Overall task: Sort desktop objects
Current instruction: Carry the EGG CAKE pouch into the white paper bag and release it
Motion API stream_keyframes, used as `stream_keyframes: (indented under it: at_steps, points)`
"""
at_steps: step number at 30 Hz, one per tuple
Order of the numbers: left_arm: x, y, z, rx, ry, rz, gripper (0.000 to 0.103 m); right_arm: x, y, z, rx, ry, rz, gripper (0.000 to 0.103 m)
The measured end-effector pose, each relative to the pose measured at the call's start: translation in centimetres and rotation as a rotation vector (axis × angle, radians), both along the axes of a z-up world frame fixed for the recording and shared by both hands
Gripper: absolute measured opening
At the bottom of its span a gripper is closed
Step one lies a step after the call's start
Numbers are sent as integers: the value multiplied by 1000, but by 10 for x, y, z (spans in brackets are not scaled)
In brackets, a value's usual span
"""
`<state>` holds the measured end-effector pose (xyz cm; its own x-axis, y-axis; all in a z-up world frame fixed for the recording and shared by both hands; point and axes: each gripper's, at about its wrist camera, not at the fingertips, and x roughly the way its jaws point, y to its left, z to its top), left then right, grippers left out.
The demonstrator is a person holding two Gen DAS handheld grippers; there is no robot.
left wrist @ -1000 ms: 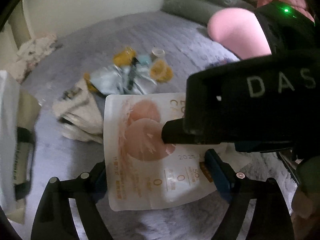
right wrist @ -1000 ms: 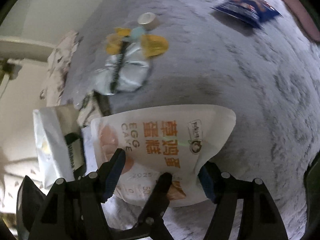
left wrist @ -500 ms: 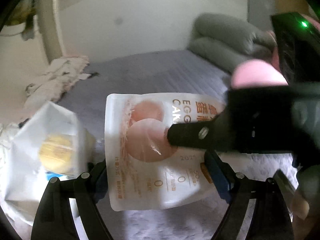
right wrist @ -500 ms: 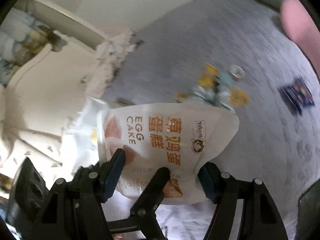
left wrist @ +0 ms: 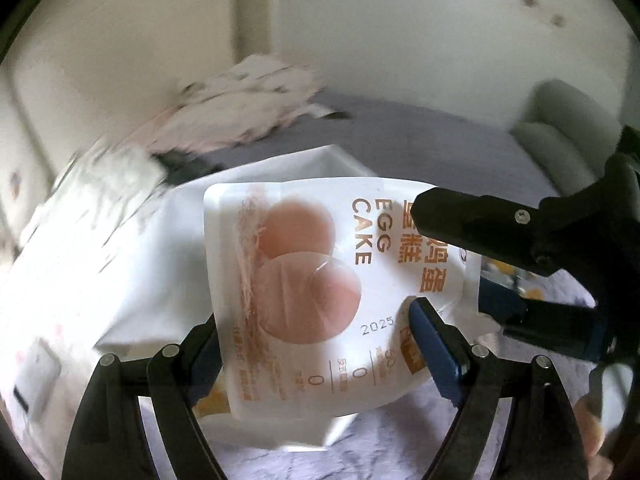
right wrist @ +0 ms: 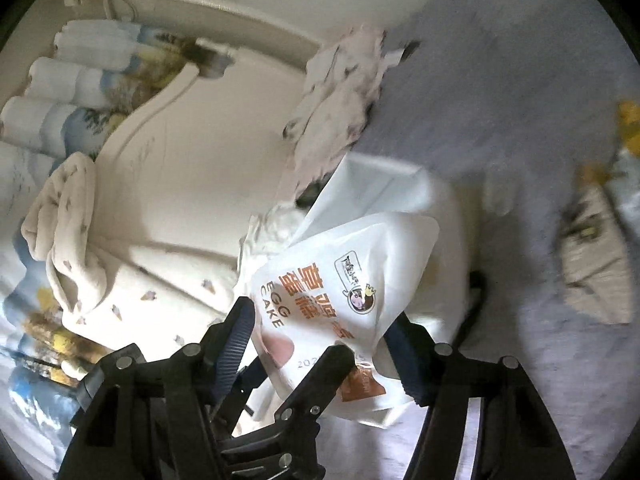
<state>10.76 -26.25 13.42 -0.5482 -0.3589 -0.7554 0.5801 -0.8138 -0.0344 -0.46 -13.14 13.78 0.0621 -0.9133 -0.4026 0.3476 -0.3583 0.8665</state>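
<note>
My left tongs (left wrist: 320,336) are clamping the egg cake pouch (left wrist: 304,264) across its width. My right tongs (right wrist: 324,340) are closing, with the same pouch between their pads. The pouch is hanging clear of the bed (left wrist: 420,140), by a white paper bag (right wrist: 384,184) at the bed's headboard (right wrist: 192,152) edge. It is glossy, white and bowing, reading "EGG CAKE", "2025". Only the left view is showing its printed eggs and a grey pillow (left wrist: 560,128). Only the right is showing its round cartoon logo (right wrist: 360,300).
</note>
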Motion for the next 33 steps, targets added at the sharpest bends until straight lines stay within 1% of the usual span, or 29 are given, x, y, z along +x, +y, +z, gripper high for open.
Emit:
stream_keyframes:
  at_steps: [1, 4, 5, 7, 8, 10, 12, 13, 14, 16, 19, 21, 23, 24, 26, 28, 31, 33]
  points:
    - [4, -7, -3, 8, -12, 33, 86, 1, -14, -3, 6, -3, 18, 63]
    - [7, -28, -16, 22, -49, 102, 86, 7, -36, -6, 39, 14, 62, 63]
    - [7, -32, -20, 40, -58, 117, 86, 10, -45, -8, 56, 19, 72, 63]
    - [8, -51, -37, 103, -85, 158, 86, 13, -59, -19, 94, 14, 93, 63]
    - [13, -51, -42, 126, -99, 172, 86, 12, -64, -26, 106, 7, 102, 63]
    - [11, -63, -62, 159, -155, 208, 85, 12, -76, -40, 137, -19, 114, 63]
    - [9, -69, -82, 157, -239, 253, 85, 13, -86, -57, 154, -54, 125, 63]
    - [7, -68, -87, 140, -271, 271, 87, 12, -89, -68, 166, -78, 122, 59]
    - [6, -67, -90, 128, -290, 280, 88, 11, -89, -75, 162, -103, 117, 57]
    - [3, -65, -94, 116, -317, 287, 89, 8, -88, -88, 148, -141, 106, 57]
    - [2, -67, -94, 115, -333, 299, 91, 7, -83, -92, 131, -145, 94, 57]
    - [4, -67, -91, 102, -338, 313, 91, 7, -83, -89, 134, -139, 96, 56]
    - [7, -66, -83, 63, -334, 330, 91, 7, -83, -84, 147, -120, 98, 56]
    - [10, -66, -76, 21, -330, 346, 91, 7, -82, -82, 150, -108, 96, 58]
    - [17, -65, -61, -63, -321, 386, 91, 7, -79, -76, 150, -93, 86, 58]
    - [30, -66, -43, -116, -286, 420, 91, 6, -75, -72, 136, -95, 85, 58]
    - [44, -68, -27, -107, -207, 427, 91, 7, -71, -67, 114, -107, 86, 58]
    - [45, -61, -21, -95, -171, 410, 91, 7, -64, -59, 101, -94, 82, 58]
